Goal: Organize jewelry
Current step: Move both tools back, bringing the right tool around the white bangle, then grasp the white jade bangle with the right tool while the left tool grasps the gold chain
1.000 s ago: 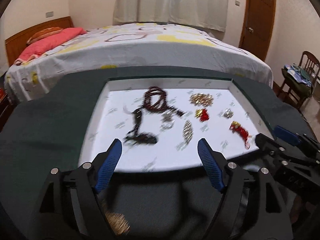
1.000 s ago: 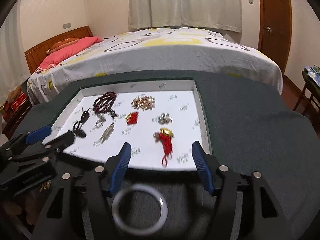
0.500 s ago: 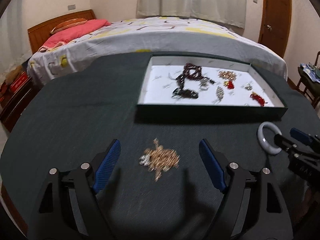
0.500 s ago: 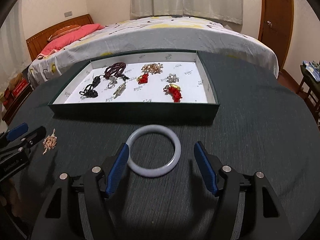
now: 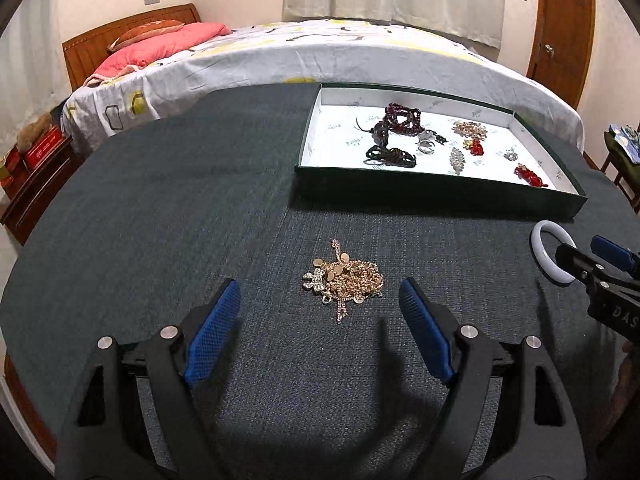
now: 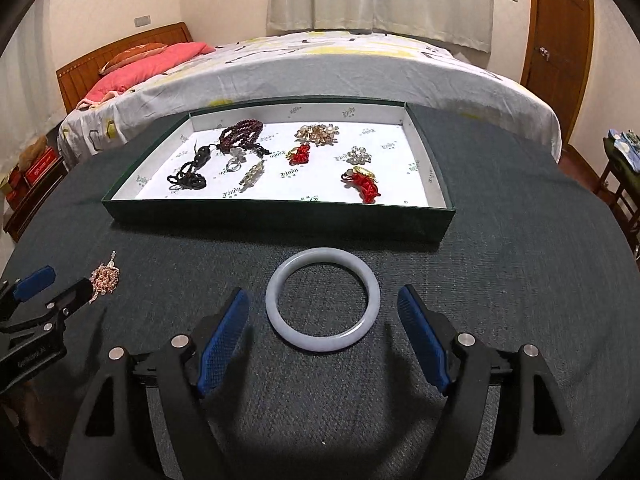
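Gold chain tangle point(image 5: 345, 278): lain on the dark green table cloth point(image 5: 160, 208), centre of the left wrist frame; seen again small at lower left of the right wrist frame point(image 6: 105, 276); coin-like discs and a pale bow-shaped charm are noted in the heap; no contact with either gripper is seen.

Pale bangle point(image 6: 322, 299): lain flat on the cloth at centre of the right wrist frame, just below the tray's near wall; seen at the right edge of the left wrist frame point(image 5: 548, 256), partly covered by a black finger.

Left gripper point(image 5: 320, 304): blue pads spread wide, one to each side of the chain tangle and slightly nearer the camera; nothing is held; the cloth is seen between the pads and the tangle.

Right gripper point(image 6: 323, 316): blue pads spread wide, flanking the lower half of the bangle; a gap is seen on both sides; nothing is gripped.

Tray point(image 6: 276, 220): dark green outer wall, white printed lining; placed above the bangle in the right wrist frame, upper right in the left wrist frame.

Tray contents: dark red bead strand point(image 6: 240, 134) at upper left, touching a black cord piece point(image 6: 188, 178); gold cluster point(image 6: 317, 133) at upper centre; small red piece point(image 6: 301, 155) below it; silver flower piece point(image 6: 359, 156); red tassel piece point(image 6: 362, 185) at lower right; silver leaf piece point(image 6: 252, 174).

Bed point(image 6: 320, 64): recorded behind the table, with a pink pillow at upper left.
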`<state>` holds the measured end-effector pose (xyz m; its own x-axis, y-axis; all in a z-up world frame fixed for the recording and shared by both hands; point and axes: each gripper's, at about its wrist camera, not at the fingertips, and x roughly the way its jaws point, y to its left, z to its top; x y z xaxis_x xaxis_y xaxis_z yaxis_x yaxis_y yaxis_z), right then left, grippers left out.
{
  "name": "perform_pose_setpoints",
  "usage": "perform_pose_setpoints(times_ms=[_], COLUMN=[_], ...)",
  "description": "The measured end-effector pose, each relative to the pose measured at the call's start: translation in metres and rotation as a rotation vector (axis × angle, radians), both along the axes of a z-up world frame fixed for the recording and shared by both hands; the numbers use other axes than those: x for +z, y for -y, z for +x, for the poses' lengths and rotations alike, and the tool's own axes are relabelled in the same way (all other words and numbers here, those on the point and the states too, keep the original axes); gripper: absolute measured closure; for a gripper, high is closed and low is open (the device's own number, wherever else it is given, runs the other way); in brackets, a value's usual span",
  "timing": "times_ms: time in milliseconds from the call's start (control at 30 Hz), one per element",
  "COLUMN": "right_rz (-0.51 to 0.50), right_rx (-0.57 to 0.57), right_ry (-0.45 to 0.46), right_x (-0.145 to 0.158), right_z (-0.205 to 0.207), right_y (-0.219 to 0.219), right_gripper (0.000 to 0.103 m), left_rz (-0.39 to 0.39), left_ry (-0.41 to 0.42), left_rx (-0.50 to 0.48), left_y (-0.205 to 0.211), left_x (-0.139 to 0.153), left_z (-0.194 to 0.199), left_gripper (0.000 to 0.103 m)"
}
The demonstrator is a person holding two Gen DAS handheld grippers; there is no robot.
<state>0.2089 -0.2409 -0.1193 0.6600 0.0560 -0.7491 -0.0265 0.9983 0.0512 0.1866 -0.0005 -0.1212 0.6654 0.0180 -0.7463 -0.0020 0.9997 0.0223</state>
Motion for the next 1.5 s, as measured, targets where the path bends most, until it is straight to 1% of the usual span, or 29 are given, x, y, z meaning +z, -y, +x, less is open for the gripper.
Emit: perform_pose_setpoints(times_ms=[300,767,1100,1233,1433,1500], right_rz=[-0.011,-0.002,-0.035,-0.02,-0.019,-0.021], right_rx=[0.002,0.012,0.017,0.001,-0.004,-0.004], right_ry=[-0.021,-0.04,-0.043,-0.068,-0.071,-0.068], right_x=[-0.005,-0.01,-0.013,-0.017,-0.017,-0.016], right_z=[0.006,0.01,0.013,0.018,0.021,0.019], right_y=[-0.004,-0.007,-0.011,-0.007,-0.005,-0.005], right_gripper=[0.029,0.029,0.029,0.029,0.029,0.035], left_rz=[0.004,-0.007,-0.013,-0.016,-0.017,-0.017], left_ry=[-0.001,-0.007,-0.01,-0.011,-0.02,-0.027], left_rx=[0.005,0.009,0.013,0.011,0.005,0.002], left_y=[-0.002,-0.004,-0.004,-0.004,-0.002,-0.001], left_x=[-0.001,-0.004,-0.004,-0.005,-0.009,-0.01], left_z=[0.002,0.003,0.004,0.004,0.006,0.007], left_gripper=[0.023,0.023,0.023,0.023,0.023,0.022])
